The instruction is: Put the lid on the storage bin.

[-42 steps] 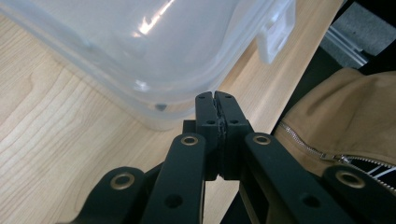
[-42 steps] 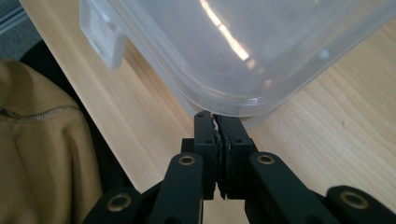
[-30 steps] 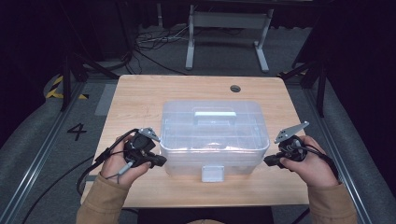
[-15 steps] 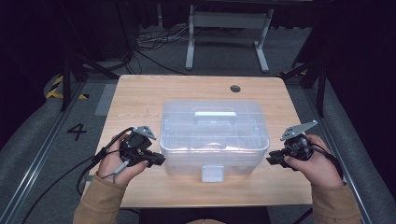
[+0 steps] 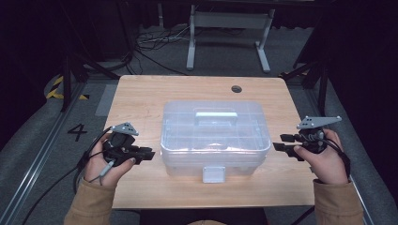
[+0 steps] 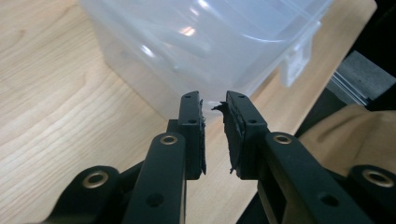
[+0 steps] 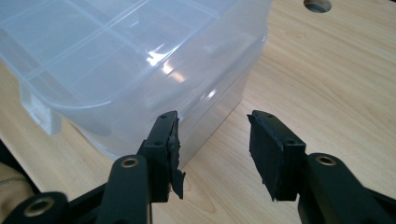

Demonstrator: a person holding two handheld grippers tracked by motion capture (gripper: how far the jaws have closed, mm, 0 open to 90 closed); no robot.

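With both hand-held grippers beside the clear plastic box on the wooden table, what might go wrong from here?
1. The clear plastic storage box has smooth, rounded walls. The left hand-held gripper, whose jaws have just been opening with nothing between them, may slip off its corner.
2. The right hand-held gripper is also open and apart from the box; uneven pushes from the two sides could turn the box on the light wooden table.
3. The white front latch looks closed; lifting by the lid may strain it.

Wooden table (image 5: 141,101) under clear plastic box (image 5: 216,136)
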